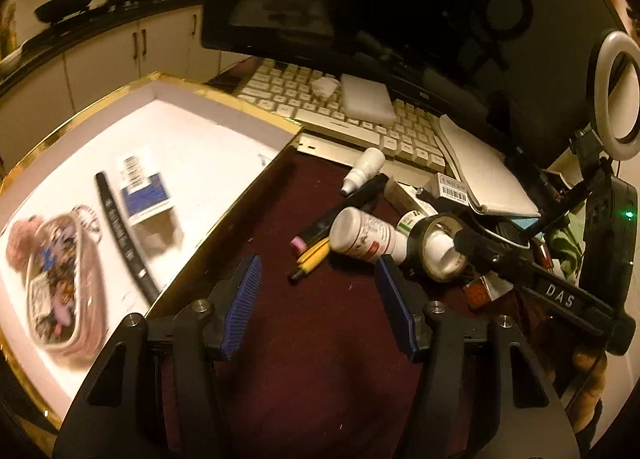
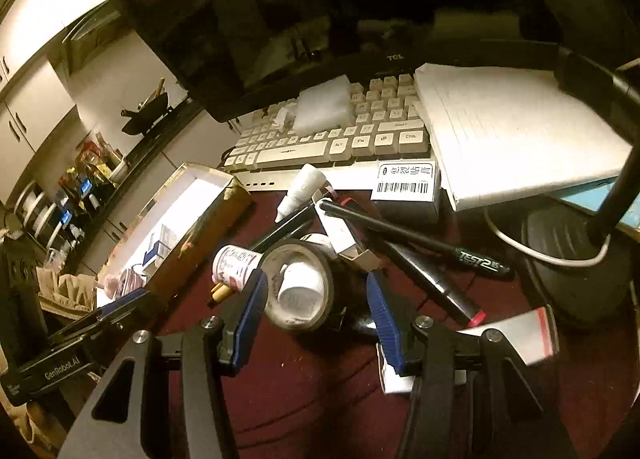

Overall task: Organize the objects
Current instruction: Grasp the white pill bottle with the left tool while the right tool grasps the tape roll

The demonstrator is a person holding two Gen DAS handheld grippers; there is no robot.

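1. My right gripper [image 2: 314,313] has its jaws apart, the black tape roll [image 2: 298,287] lying between its fingertips, unclamped.
2. My left gripper [image 1: 318,305] gapes empty over maroon cloth [image 1: 320,359]; the white pill bottle [image 1: 360,237] lies just beyond.
3. The gold-rimmed box [image 1: 224,97] sits far left.

Open cloth up front, clutter crowding behind.
Bare maroon cloth [image 1: 304,339] free for passage nearest the fingers; gold-rimmed box [image 1: 236,215] walling the left; pill bottle [image 1: 362,237], tape roll [image 1: 438,245] and crossed pens [image 2: 408,235] blocking ahead; keyboard [image 1: 340,115] and monitor [image 1: 400,7] closing the back.
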